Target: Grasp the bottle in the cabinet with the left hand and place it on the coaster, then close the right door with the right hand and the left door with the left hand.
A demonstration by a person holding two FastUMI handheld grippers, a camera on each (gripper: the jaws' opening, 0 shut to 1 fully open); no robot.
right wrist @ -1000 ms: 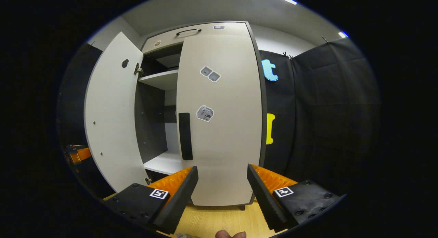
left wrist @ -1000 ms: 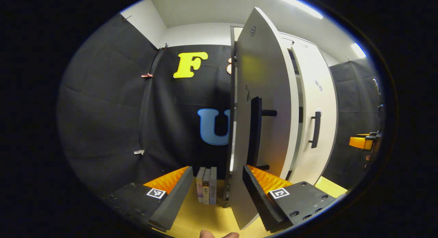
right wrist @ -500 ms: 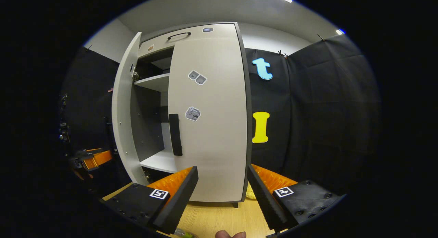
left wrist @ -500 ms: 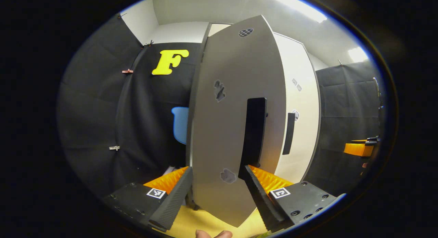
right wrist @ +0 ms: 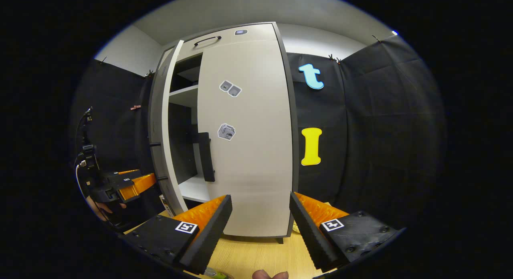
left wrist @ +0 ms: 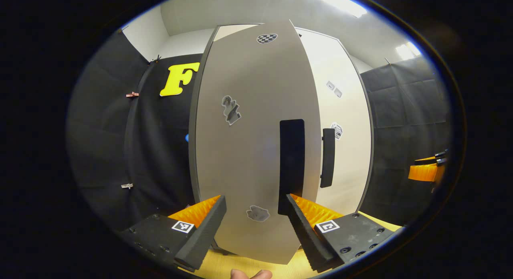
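Left door (left wrist: pixel 248 150) swung nearer shut; right door (right wrist: pixel 248 150) stays closed

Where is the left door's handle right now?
In the left gripper view, the black handle stands upright on the left door, near its right edge, just above the left claw and beside the right door's handle.

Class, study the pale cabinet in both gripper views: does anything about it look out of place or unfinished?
The pale left cabinet door stands ajar, leaving a gap onto the white shelves, while the pale right cabinet door sits flush. The open left gripper faces the left door's front. Nothing looks spilled or damaged.
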